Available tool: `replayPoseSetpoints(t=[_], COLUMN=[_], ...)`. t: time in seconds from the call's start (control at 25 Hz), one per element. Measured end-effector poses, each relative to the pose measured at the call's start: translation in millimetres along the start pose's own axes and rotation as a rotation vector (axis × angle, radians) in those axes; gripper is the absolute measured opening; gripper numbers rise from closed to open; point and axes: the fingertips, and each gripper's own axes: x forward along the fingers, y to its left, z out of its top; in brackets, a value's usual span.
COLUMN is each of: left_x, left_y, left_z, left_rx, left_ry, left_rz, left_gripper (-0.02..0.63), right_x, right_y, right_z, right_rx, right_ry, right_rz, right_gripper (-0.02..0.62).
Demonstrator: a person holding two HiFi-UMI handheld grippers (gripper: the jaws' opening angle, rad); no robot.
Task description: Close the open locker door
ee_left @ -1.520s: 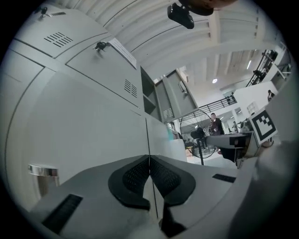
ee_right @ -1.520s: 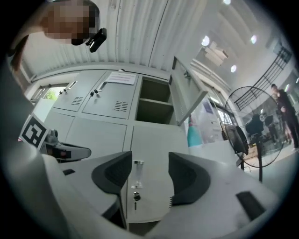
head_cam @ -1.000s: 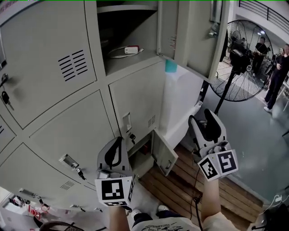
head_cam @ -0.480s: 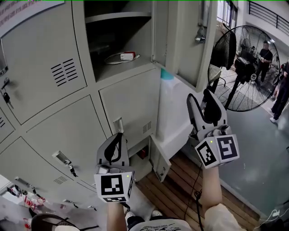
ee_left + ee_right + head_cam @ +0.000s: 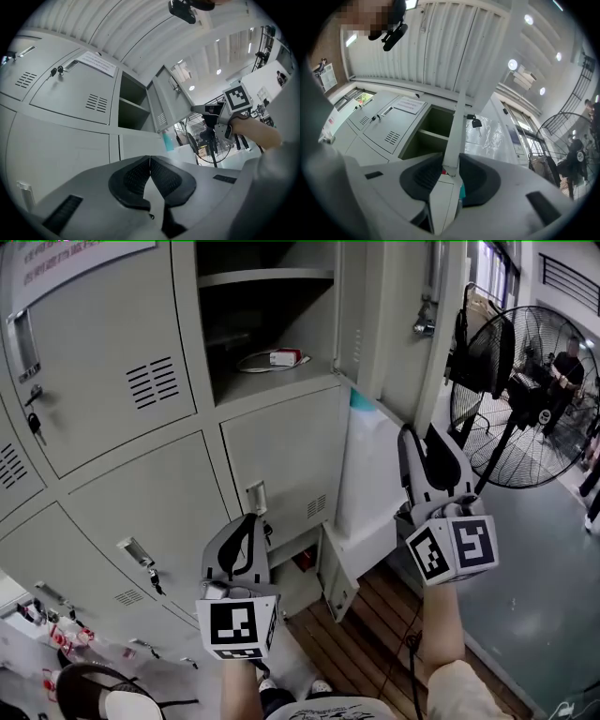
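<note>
Right claw (image 5: 451,161), just closing, grips locker door (image 5: 458,122) in its view.

Cut off at the head view's top edge: open locker door (image 5: 401,324). Too small to read: door notice (image 5: 58,262).

A pale grey metal locker door (image 5: 398,324) stands upright, swung wide open from the right side of its dark upper compartment (image 5: 272,306). Its inner face has vent slots, and a key (image 5: 476,123) hangs from its lock.
</note>
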Motion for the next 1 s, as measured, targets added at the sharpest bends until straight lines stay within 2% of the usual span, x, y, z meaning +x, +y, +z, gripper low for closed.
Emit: replayPoseSetpoints(t=[0.6,1.0], left_x=[-34.3,-65.3], left_y=[7.7,28.9], left_z=[0.8,0.9], left_rx=[0.015,0.019], left_ry=[0.033,0.045], left_rz=[0.099,0.183], left_gripper=[0.003,0.003], right_x=[2.8,13.8], right_y=[25.7,72.2], right_z=[3.3,4.0], right_rx=[0.036,0.007], right_ry=[-0.028,-0.039], right_rz=[0.071,0.145], right_gripper=[0.109,0.117])
